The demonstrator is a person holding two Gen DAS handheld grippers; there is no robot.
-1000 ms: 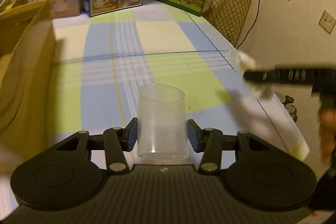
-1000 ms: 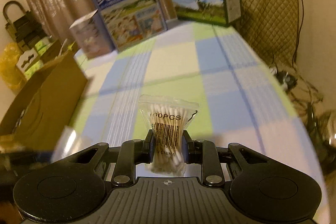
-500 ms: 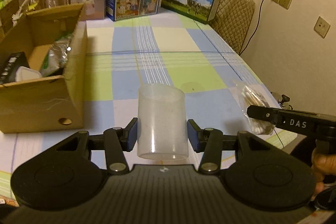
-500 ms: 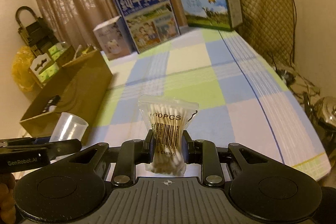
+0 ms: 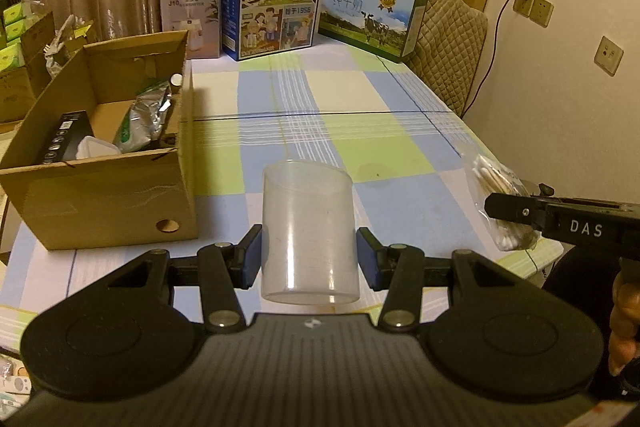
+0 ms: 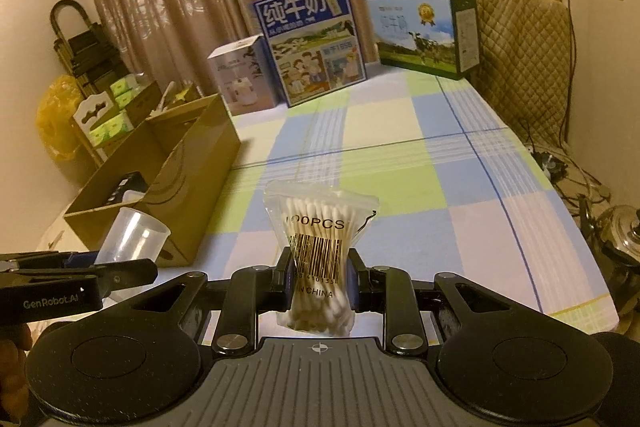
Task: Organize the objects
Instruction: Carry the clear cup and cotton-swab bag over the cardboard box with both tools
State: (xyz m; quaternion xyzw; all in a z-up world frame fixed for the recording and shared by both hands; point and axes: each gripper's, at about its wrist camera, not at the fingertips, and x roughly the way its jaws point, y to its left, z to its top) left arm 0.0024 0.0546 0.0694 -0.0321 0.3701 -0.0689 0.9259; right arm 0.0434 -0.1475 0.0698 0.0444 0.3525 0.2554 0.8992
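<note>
My left gripper [image 5: 309, 259] is shut on a clear plastic cup [image 5: 308, 227] and holds it upright above the near edge of the checked table [image 5: 360, 115]. The cup also shows in the right wrist view [image 6: 134, 235]. My right gripper [image 6: 319, 279] is shut on a clear bag of cotton swabs [image 6: 318, 247] with a barcode. The bag also shows in the left wrist view [image 5: 496, 187] at the right. An open cardboard box [image 5: 100, 155] stands at the table's left and holds a black item, a white item and a foil pouch.
Two blue milk cartons [image 5: 276, 11] [image 5: 372, 15] and a white box [image 5: 192, 15] stand at the table's far edge. A quilted chair [image 5: 448, 47] is at the far right. Cables and a metal pot [image 6: 624, 235] lie on the floor to the right.
Both grippers have drawn back and risen over the near table edge, each still holding its object. The cardboard box has come fully into view.
</note>
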